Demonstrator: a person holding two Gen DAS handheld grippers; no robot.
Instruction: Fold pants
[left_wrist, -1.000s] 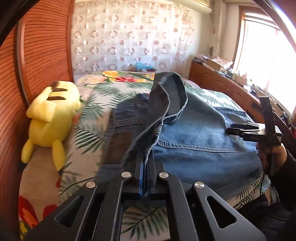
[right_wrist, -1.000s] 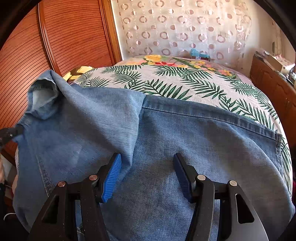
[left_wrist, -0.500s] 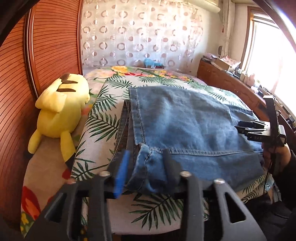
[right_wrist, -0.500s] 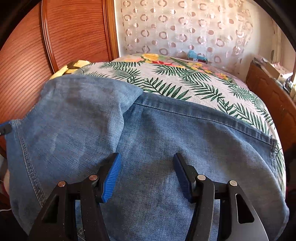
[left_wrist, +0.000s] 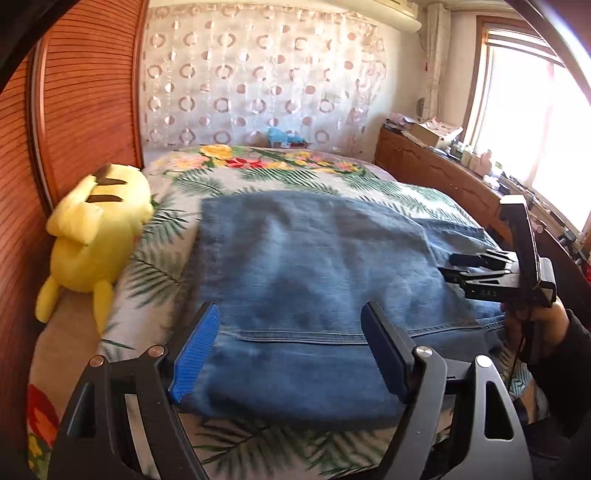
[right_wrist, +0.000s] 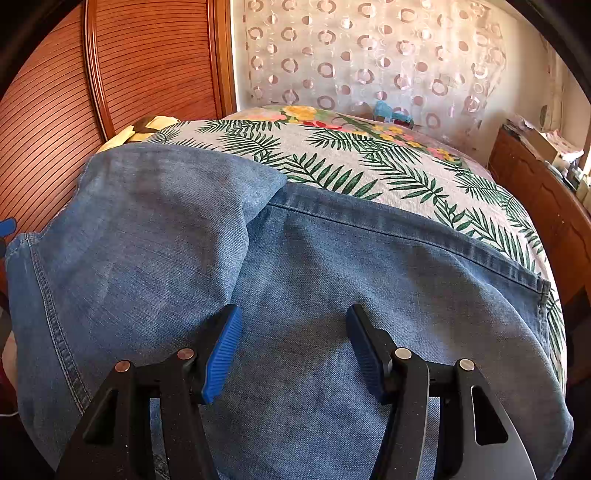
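From left to right we see a yellow plush toy on the bed, our left gripper spread wide above folded blue pants lying on the leaf-print bedspread, and our right gripper likewise spread over the denim.

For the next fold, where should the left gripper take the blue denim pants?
Probably the stitched hem edge of the blue denim pants, approached from the near bed edge: it lies flat, directly between the open left gripper fingers.
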